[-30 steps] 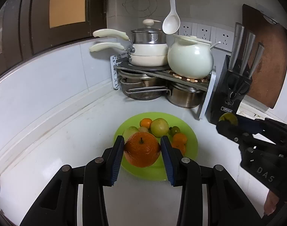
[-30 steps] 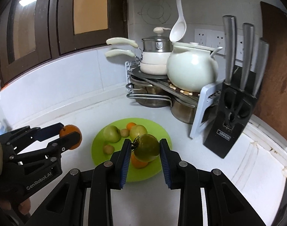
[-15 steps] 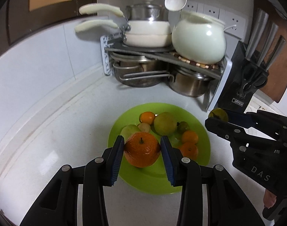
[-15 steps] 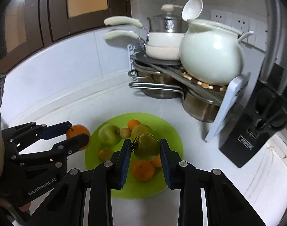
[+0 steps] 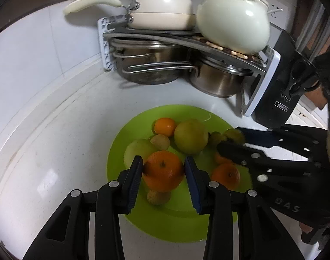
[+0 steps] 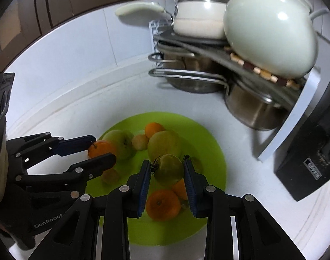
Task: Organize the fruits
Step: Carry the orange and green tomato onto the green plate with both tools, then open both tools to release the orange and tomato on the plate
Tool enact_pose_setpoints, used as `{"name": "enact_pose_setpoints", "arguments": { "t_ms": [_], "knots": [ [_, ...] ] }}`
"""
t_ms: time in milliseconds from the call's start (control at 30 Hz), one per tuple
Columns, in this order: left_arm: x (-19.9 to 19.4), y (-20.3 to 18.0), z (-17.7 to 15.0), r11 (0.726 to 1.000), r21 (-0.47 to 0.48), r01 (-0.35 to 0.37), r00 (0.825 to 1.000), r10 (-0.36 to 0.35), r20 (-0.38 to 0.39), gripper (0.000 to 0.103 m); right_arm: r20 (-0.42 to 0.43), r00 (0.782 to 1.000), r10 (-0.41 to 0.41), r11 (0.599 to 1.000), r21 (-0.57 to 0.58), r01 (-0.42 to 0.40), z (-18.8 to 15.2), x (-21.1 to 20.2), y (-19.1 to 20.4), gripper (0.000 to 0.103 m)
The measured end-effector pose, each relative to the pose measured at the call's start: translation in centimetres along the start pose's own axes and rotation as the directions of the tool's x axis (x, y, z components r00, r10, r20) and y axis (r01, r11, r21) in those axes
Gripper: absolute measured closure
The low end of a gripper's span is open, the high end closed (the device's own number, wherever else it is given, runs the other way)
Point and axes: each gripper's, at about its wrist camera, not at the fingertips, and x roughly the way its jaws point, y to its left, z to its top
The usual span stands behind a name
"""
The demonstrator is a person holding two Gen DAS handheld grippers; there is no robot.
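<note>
Hovering over a round lime-green plastic plate [image 5: 212,229] on the white bench [image 5: 63,143], the left gripper [image 5: 163,171] pinches a round orange mandarin [image 5: 163,170] across its widest part, while the right gripper [image 6: 167,170] pinches a greenish-yellow round fruit [image 6: 168,169] the same way; both fruits look light, firm yet bruisable, with smooth skins likely to slip under a loose hold, so a gentle grip at the middle seems wisest; more oranges and green fruits crowd the plate below, leaving little free space; a metal pot rack [image 5: 186,41] with a cream ceramic pot [image 5: 232,19] and a black knife block [image 5: 279,91] stand close behind, in a white-tiled corner.
</note>
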Motion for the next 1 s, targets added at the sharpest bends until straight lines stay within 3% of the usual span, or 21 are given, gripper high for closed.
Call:
{"name": "enact_pose_setpoints", "arguments": {
  "t_ms": [433, 833, 1000],
  "knots": [
    [0.0, -0.4, 0.6, 1.0, 0.026, 0.009, 1.0, -0.009, 0.014, 0.064, -0.044, 0.997, 0.069, 0.996, 0.062, -0.066, 0.0, 1.5, -1.2, 0.071],
    [-1.0, 0.4, -0.4, 0.998, -0.013, -0.06, 0.998, 0.06, 0.007, 0.063, -0.035, 0.999, 0.026, 0.999, 0.037, -0.024, -0.5, 0.6, -0.7, 0.071],
    [-2.2, 0.2, -1.0, 0.997, -0.031, -0.074, 0.997, 0.075, 0.013, 0.055, -0.018, 1.0, 0.002, 1.0, 0.031, -0.002, -1.0, -0.7, -0.1, 0.071]
  ]
}}
